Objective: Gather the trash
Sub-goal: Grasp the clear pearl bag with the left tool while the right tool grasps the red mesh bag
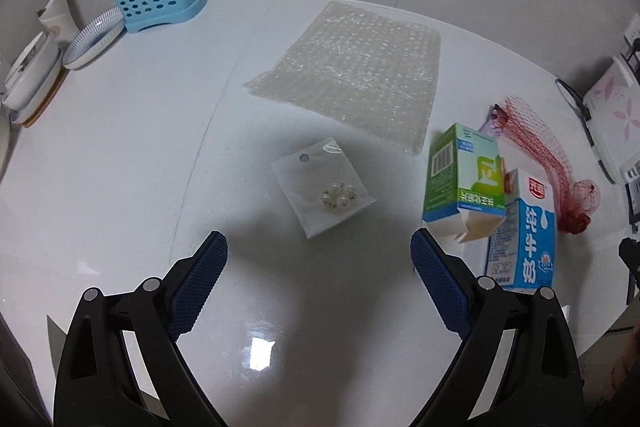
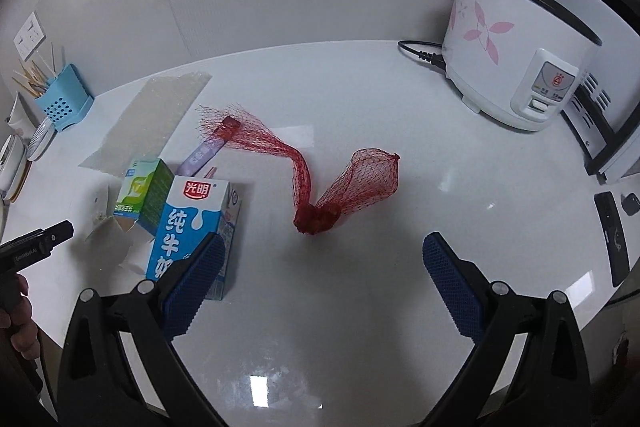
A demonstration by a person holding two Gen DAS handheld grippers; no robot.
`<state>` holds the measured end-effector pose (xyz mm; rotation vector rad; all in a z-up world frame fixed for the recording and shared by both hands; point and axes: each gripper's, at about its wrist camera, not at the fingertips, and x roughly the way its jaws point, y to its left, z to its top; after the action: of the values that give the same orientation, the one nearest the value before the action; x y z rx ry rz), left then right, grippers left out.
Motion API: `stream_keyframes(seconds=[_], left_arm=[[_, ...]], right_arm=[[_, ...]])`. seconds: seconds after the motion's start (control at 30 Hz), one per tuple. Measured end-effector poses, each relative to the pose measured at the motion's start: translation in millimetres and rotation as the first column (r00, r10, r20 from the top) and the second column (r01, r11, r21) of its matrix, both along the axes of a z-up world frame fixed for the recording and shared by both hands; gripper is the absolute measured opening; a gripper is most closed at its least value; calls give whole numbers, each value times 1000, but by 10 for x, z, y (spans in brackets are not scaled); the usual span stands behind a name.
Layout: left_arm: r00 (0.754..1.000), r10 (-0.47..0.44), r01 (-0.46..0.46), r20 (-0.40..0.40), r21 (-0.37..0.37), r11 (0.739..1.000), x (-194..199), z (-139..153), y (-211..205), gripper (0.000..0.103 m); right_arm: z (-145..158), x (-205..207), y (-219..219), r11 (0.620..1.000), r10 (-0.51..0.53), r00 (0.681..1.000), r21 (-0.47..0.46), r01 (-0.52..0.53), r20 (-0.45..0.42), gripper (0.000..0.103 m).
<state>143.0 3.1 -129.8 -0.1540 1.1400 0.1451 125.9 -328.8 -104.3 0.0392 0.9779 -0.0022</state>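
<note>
Five bits of trash on the white desk (image 1: 120,155), none yet collected; no bin in either view, so destination impossible to tell.

Far left, out of the job: blue caddy (image 1: 154,3) and dishes (image 1: 94,39) against the wall; easy to knock with a wide swing. Left hand-held gripper (image 1: 319,247) spread wide, holding nothing, hovering just short of the clear sachet (image 1: 322,193); flat, thin and slick on a glossy top, so likely to slide ahead of the pads or slip out of a pinch. Beyond it, bubble wrap (image 1: 352,75) lying flat; floppy, prone to drape and drag a neighbour along.

Further right, green carton (image 1: 460,179) leaning against the standing milk carton (image 2: 192,227); both light, probably empty, so liable to topple together if either is nudged. Right hand-held gripper (image 2: 324,255) likewise wide open and empty, its left finger (image 2: 192,283) overlapping the milk carton in its own view; contact impossible to judge. Straight ahead, red net (image 2: 316,175) with a purple wrapper (image 2: 204,155) caught in its far end; mesh apt to snag on the textured pads, or to shed the wrapper when lifted. Far right, rice cooker (image 2: 516,55) and its cord (image 2: 420,55), well apart from the trash.
</note>
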Motion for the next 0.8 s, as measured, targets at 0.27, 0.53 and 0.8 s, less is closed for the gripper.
stream_keyframes(seconds=[0.27, 0.53, 0.8], left_arm=[[991, 97, -97, -89, 9, 995, 336, -269, 65, 91], [968, 187, -189, -165, 6, 982, 583, -485, 116, 90], [946, 226, -232, -231, 2, 973, 718, -621, 137, 83]], right_arm=[[-215, 336, -20, 1000, 14, 997, 4, -14, -79, 95], [-325, 547, -74, 1000, 27, 993, 6, -27, -111, 94], [-422, 690, -59, 1000, 25, 988, 3, -24, -153, 90]])
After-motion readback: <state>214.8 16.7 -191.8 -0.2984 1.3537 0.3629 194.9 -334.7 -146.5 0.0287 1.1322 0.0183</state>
